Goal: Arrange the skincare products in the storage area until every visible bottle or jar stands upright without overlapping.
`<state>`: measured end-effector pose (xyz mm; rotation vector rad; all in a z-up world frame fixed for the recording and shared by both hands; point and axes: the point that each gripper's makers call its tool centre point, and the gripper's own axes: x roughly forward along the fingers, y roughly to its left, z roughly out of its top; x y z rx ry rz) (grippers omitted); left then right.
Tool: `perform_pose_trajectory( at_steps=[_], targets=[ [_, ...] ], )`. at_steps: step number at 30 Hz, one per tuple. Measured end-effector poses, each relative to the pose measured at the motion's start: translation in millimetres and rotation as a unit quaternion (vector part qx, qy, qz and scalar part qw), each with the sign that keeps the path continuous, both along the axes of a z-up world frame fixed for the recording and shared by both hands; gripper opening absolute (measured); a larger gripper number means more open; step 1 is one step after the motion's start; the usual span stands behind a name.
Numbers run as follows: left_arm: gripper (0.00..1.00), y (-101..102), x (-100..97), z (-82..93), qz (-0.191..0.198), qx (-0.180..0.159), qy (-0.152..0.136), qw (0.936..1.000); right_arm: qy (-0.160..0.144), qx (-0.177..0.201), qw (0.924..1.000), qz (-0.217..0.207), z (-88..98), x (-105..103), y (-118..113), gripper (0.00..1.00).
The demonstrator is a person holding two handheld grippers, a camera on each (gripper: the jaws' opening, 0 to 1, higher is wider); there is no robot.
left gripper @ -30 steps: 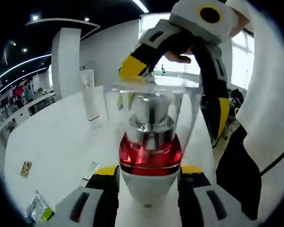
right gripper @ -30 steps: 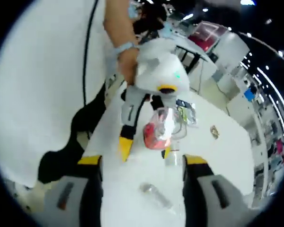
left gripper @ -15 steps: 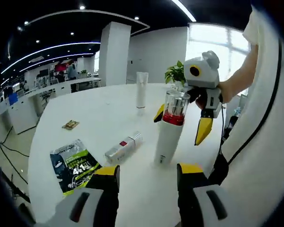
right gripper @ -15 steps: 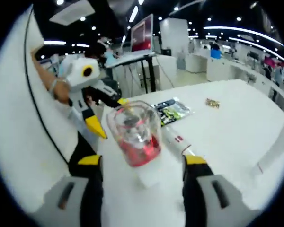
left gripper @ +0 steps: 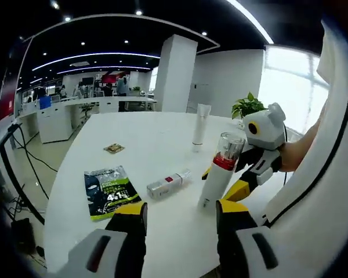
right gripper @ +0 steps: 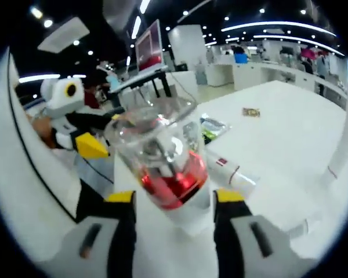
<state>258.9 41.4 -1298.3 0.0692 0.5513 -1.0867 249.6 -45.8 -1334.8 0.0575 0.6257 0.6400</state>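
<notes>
A pump bottle [left gripper: 219, 174] is held upright near the counter [left gripper: 151, 139] edge between the right gripper's [right gripper: 169, 200] fingers; the left gripper's [left gripper: 180, 211] fingers are spread wide, empty.

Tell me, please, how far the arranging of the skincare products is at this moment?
Partly done. The white tube stands upright at the far side of the table. The pump bottle with the red band stands near the edge, between the right tongs, which look closed around it. The left tongs are open and hold nothing. Left to do: the small silver bottle lies on its side beside the green sachet.
</notes>
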Motion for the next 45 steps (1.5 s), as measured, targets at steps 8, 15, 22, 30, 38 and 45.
perform_pose_trajectory(
  at_steps=[8, 15, 22, 30, 38, 45],
  targets=[
    [0.48, 7.1, 12.8, 9.5, 0.010, 0.001, -0.007, 0.9999, -0.001, -0.006, 0.9994, -0.034, -4.3, 7.0, -6.8, 0.38],
    [0.46, 3.2, 12.4, 11.2, 0.004, -0.003, -0.007, 1.0000, -0.010, -0.042, 0.9990, -0.010, -4.9, 8.1, -8.3, 0.33],
    [0.45, 4.7, 1.1, 12.5, -0.001, -0.003, -0.004, 1.0000, -0.020, -0.031, 0.9993, 0.004, 2.8, 5.2, -7.8, 0.31],
    [0.44, 6.9, 1.6, 12.7, 0.002, 0.002, -0.001, 1.0000, -0.045, -0.011, 0.9988, -0.016, 35.3, 11.0, -21.6, 0.32],
    [0.45, -10.7, 12.8, 25.4, 0.003, -0.014, -0.004, 0.9999, -0.076, -0.011, 0.9934, -0.085, 72.2, 15.0, -92.7, 0.32],
    [0.45, -21.7, 8.6, 26.4, -0.009, -0.010, 0.001, 0.9999, -0.085, -0.032, 0.9832, -0.158, 85.5, 11.8, -179.5, 0.32]
  ],
)
